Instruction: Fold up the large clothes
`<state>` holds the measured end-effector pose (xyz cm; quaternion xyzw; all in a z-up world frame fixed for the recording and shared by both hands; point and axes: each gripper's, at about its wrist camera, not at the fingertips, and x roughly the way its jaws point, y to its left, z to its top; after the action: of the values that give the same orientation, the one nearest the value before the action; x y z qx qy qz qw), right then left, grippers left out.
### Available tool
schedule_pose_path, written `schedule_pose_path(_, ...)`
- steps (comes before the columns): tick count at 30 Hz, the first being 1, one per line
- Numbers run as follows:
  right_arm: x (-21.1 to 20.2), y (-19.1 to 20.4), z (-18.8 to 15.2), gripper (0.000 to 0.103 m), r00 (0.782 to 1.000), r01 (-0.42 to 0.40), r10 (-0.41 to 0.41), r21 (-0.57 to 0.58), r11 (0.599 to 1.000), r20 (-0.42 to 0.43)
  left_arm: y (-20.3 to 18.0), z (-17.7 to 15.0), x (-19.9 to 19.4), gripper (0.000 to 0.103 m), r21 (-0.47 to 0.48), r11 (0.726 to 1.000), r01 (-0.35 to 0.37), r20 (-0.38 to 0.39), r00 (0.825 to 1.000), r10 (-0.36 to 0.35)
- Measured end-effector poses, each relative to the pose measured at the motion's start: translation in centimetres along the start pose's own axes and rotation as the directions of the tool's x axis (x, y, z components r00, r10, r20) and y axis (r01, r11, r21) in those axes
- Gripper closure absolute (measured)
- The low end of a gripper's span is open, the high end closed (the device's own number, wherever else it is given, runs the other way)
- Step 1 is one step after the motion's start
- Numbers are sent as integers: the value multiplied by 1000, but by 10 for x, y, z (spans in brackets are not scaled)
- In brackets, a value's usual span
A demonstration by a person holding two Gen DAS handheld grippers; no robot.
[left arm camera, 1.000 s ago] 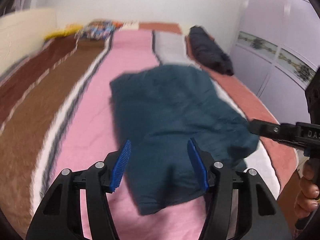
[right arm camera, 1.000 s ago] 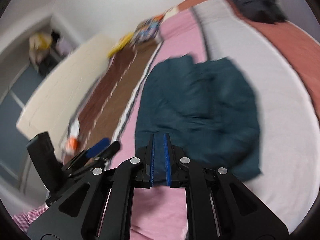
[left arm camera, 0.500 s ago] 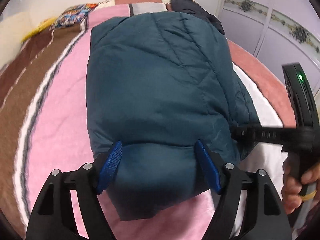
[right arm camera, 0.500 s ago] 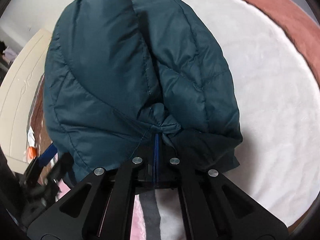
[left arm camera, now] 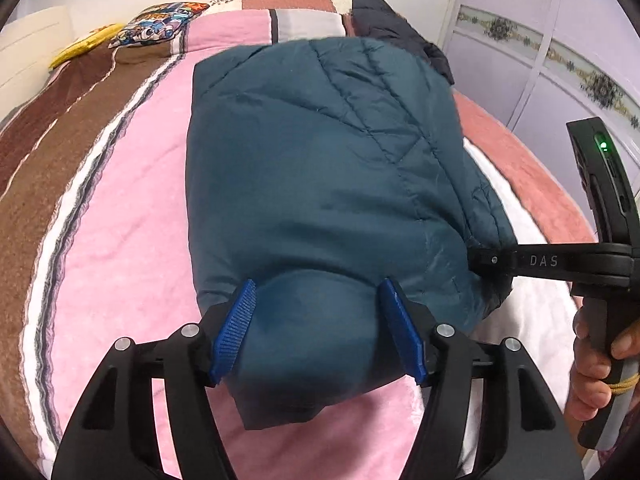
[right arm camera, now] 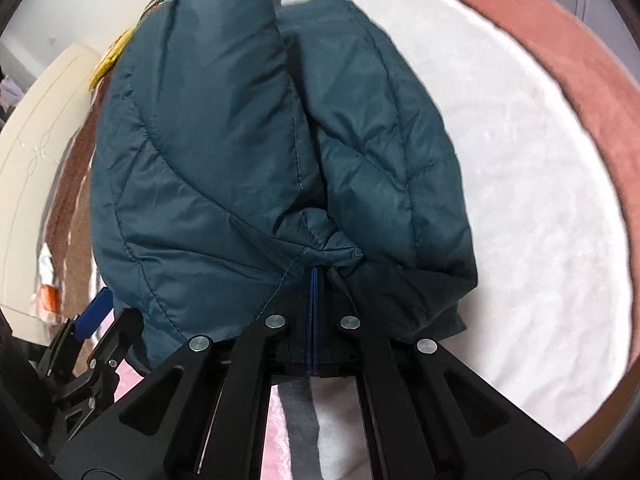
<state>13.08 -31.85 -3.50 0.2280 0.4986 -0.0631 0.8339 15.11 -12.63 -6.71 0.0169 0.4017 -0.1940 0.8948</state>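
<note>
Surface: bed [left arm camera: 132, 264] with a striped blanket, pink centre band, brown bands at frame left, white and rust bands at frame right
Background: white wall across the top of the left wrist view, lilac wardrobe doors [left arm camera: 552, 64] with a flower border at upper right
Task item: teal quilted jacket [left arm camera: 320, 168], folded into a thick bundle, lying on the pink and white bands and filling the middle of both views
Left gripper: left gripper [left arm camera: 316, 332] at bottom centre, blue pads either side of the jacket's near rounded end, jaws wide and just been closing, padding bulges between them and touches both pads
Right gripper: right gripper [right arm camera: 313, 280] at bottom centre of the right wrist view, blue pads pressed together on a bunched pinch of jacket fabric at the near edge
Right gripper, side on: enters from frame right in the left wrist view, tip buried in the jacket's right edge, green light lit on its body
Hand: person's hand [left arm camera: 596, 364] around the handle at lower right
Other clothes: dark garment [left arm camera: 396, 36] at the top, just behind the jacket
Pillows: patterned pillow [left arm camera: 160, 26] and a yellow item [left arm camera: 86, 46] at upper left
Left edge, right wrist view: cream headboard [right arm camera: 36, 136], blurred
</note>
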Motion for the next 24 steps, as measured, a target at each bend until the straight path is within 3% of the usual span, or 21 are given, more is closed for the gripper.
schedule_pose_path(4, -43, 32, 20, 98, 986, -64, 74, -69, 996, 148, 7, 2, -1, 40, -25, 999, 26, 0, 1000, -26)
schedule_pose_path(8, -35, 72, 51, 98, 970, -212, 228, -165, 963, 81, 8, 3, -1, 40, -21, 999, 38, -6, 999, -38)
schedule_pose_path(13, 15, 68, 94, 103, 987, -157, 159, -107, 982, 11, 21, 5, -12, 40, -47, 996, 80, -5, 997, -80)
schedule_pose_path(18, 40, 53, 98, 103, 989, -148, 147, -92, 985, -15, 52, 15, -26, 31, -125, 988, 86, 36, 996, -82)
schedule_pose_path(21, 46, 41, 97, 103, 989, -150, 150, -65, 986, -15, 77, 19, -19, 27, -230, 967, 112, 27, 994, -108)
schedule_pose_path(24, 42, 33, 99, 103, 980, -195, 195, 7, 981, -34, 103, 23, 4, 25, -373, 908, 190, -12, 978, -210)
